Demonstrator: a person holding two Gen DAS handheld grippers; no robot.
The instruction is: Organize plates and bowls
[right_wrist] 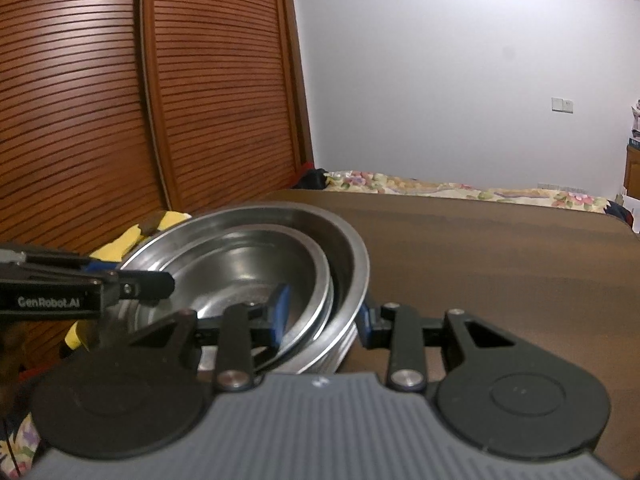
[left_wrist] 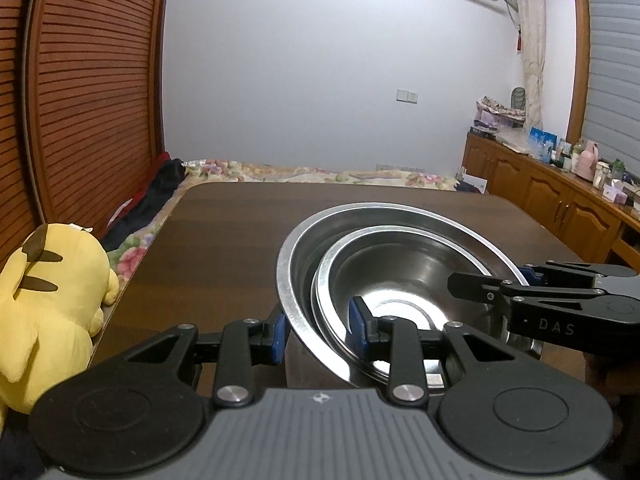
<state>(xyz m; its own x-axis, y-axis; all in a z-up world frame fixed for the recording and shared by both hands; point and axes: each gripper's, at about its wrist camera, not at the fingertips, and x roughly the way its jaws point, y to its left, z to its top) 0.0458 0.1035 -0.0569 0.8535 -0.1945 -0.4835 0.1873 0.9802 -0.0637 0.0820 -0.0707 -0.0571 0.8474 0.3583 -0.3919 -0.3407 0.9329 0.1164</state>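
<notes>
Left wrist view: the left gripper [left_wrist: 320,330] straddles the near-left edge of a stack of nested steel bowls. Its left pad is outside the large outer bowl [left_wrist: 296,256], and its right pad is inside the smaller inner bowl [left_wrist: 404,264]. Both rims run between the blue pads, so the jaws are clamped on the two bowl walls together. The inner bowl sits off-centre, crowded toward the near-left wall of the outer one. The stack is over the dark wooden table [left_wrist: 224,240], right of the picture's middle; whether its base touches the tabletop cannot be told. At 3 o'clock the right gripper [left_wrist: 534,276] reaches in and meets the far-right rim. A yellow plush toy [left_wrist: 44,300] sits at 9 o'clock beside the table edge, with a floral bedspread [left_wrist: 280,170] beyond at 12 o'clock.

Right wrist view: the right gripper [right_wrist: 322,314] grips the same stack at its near-right edge, one pad inside the inner bowl [right_wrist: 248,264], the other outside the outer bowl [right_wrist: 352,256], closed on both walls. The left gripper [right_wrist: 132,276] enters at 9 o'clock. A slatted wooden wardrobe [right_wrist: 160,80] fills 10 to 11 o'clock.
</notes>
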